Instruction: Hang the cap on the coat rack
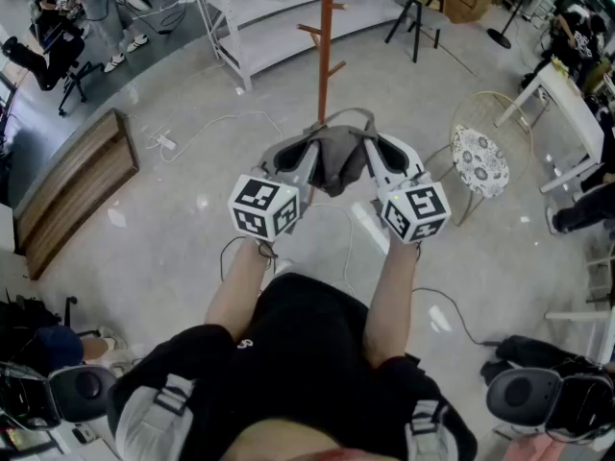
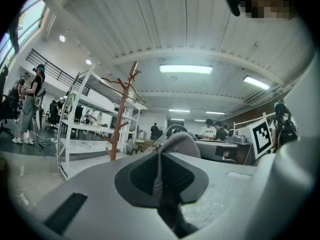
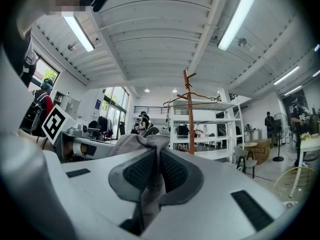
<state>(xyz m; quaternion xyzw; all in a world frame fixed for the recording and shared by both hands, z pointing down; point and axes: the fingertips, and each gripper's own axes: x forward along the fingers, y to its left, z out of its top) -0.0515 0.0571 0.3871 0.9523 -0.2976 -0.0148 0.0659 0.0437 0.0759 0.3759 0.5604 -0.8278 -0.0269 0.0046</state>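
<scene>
A grey cap (image 1: 336, 157) hangs stretched between my two grippers, chest-high, just in front of the red-brown coat rack (image 1: 326, 41). My left gripper (image 1: 306, 154) is shut on the cap's left edge, and grey fabric (image 2: 176, 140) is pinched between its pads. On the other side my right gripper (image 1: 369, 153) is shut on the cap's right edge, with a fold of cloth (image 3: 145, 143) squeezed between the jaws. The coat rack (image 2: 123, 115) stands ahead and left in the left gripper view; in the right gripper view the coat rack (image 3: 190, 112) rises just right of the jaws.
A white shelving unit (image 1: 288, 12) stands behind the rack. A round wire stool with a patterned seat (image 1: 480, 158) is at the right, a wooden bench (image 1: 69, 185) at the left. Cables (image 1: 207, 128) trail across the floor. Seated people and desks ring the room.
</scene>
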